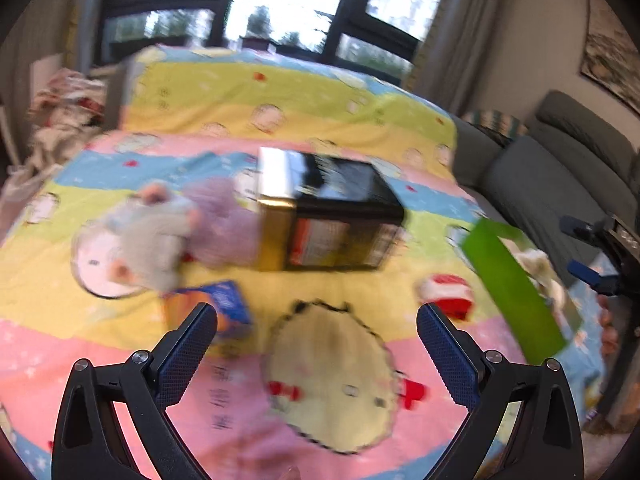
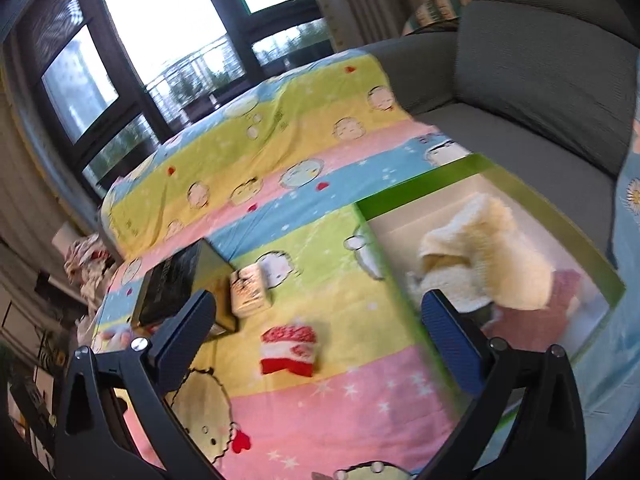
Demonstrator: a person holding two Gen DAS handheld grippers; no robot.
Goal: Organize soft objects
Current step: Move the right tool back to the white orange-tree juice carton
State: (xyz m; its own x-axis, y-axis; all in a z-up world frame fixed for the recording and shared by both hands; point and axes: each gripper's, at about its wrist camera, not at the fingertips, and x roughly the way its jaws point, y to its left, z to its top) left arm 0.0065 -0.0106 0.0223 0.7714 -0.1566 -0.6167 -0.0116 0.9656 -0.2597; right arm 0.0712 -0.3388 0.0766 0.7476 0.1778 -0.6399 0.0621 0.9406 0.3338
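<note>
While both grippers [image 1: 316, 344] [image 2: 320, 336] are hovering with jaws wide and empty, cream plush [image 2: 484, 256] is sitting in green bin [image 2: 416, 188]; grey plush [image 1: 156, 240], purple plush [image 1: 224, 220], red sock [image 2: 288, 350] are awaiting on sheet [image 2: 320, 400].

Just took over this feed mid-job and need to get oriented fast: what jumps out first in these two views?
The loud striped cartoon bedsheet fills both views. On it, a black and gold box stands mid-sheet with a grey plush toy lying at its left. A green-rimmed bin at the sheet's right edge already holds a fluffy cream item, and a red and white soft item lies loose between box and bin. Both grippers, left and right, hang open and empty.
</note>
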